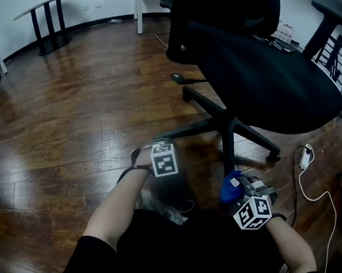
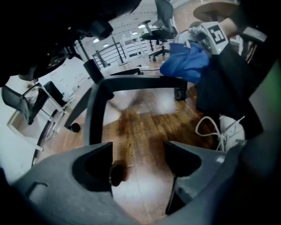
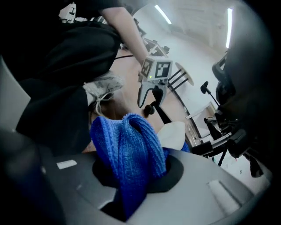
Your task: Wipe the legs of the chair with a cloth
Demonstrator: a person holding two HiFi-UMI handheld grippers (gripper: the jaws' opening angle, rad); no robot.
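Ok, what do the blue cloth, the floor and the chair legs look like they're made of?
The cloth looks like knitted microfibre, matte, with fine ribbed loops showing. The floor is wood or wood-look planks, dark brown and glossy: seams, grain and light reflections show. The chair legs are black and smooth with a slight sheen, either painted metal or hard plastic; I can't tell which.

Two grippers, left gripper [image 2: 138, 160] and right gripper [image 3: 131, 176], one nearby chair [image 1: 261, 79], one blue cloth [image 1: 229, 187].

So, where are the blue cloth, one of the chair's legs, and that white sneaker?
blue cloth [image 3: 127, 149]: right gripper view, on its bunched middle fold.
chair leg [image 1: 207, 103]: head view, midway along the upper-left black spoke.
white sneaker [image 2: 231, 131]: left gripper view, on the laced top.
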